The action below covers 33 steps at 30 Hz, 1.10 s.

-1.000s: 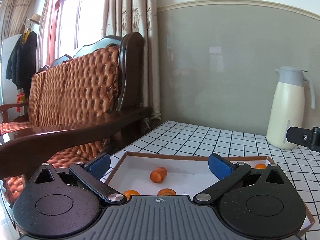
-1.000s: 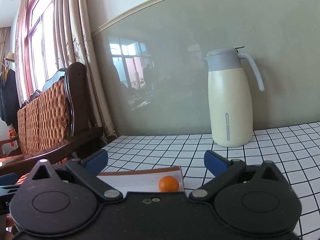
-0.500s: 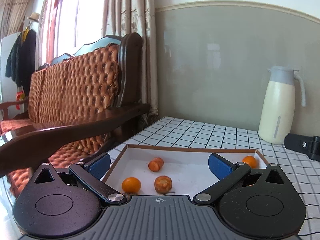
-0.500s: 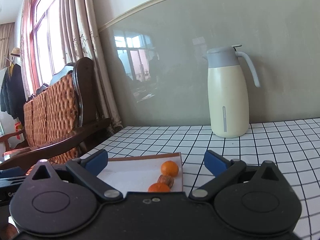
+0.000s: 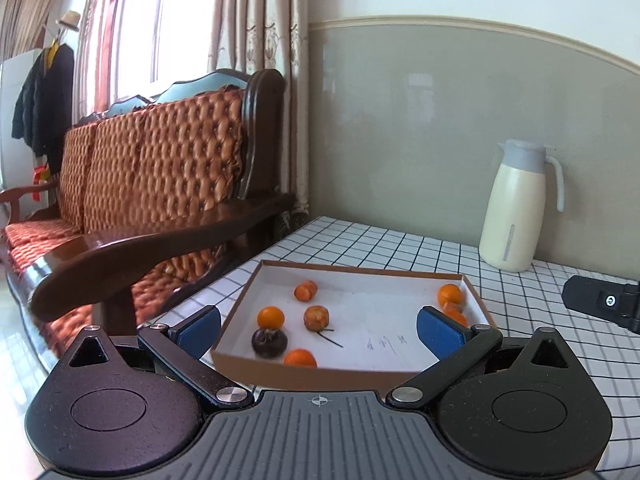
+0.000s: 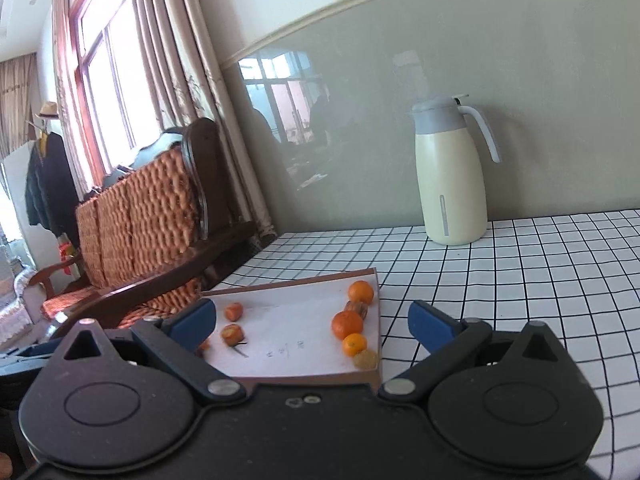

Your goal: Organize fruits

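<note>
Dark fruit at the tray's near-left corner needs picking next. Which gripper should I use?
Left, probably. The left gripper is open and the dark fruit lies between its jaws, just left of centre. In the right gripper's view that corner of the tray is hidden behind its left jaw.

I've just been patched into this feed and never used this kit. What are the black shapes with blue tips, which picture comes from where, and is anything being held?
There is no robot arm here. A person holds a hand gripper in each hand, and each gripper has a fisheye camera looking forward along its two blue-padded jaws. The black shapes at the bottom are the gripper bodies.

One picture is from the left gripper, the other from the right gripper. Both have their jaws wide open and hold nothing.

Ahead, on a checked tablecloth, lies a shallow tray with small orange fruits scattered in it, plus one dark fruit near the front edge. A row of fruits lines the tray's right wall. A cream jug stands by the wall, and a sofa sits to the left.
</note>
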{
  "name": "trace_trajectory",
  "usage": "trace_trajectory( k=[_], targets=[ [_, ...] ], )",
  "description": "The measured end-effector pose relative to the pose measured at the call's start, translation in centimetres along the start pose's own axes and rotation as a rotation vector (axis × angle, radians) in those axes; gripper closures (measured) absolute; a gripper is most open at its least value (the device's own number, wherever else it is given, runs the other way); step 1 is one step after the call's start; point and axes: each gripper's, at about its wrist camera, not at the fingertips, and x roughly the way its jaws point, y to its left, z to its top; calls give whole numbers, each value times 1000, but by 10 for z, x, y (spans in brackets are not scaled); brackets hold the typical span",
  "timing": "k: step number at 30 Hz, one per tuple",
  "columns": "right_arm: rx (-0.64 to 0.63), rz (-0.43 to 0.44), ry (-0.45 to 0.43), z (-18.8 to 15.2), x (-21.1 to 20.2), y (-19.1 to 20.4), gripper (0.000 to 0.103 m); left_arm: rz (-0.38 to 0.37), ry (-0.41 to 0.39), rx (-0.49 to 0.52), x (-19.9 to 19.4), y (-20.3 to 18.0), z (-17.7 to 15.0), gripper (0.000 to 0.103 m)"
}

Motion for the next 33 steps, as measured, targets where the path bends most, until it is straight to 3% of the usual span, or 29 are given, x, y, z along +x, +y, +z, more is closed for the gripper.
trace_trajectory(
  k=[7, 16, 33],
  targets=[
    [-2, 8, -41, 7, -45, 16, 6, -11, -34, -15, -53, 16, 8, 0],
    [-62, 13, -64, 9, -73, 36, 6, -18, -69, 10, -99, 21, 12, 0],
    [-81, -75, -10, -9, -76, 33, 6, -60, -31, 44, -107, 6, 1, 0]
  ],
)
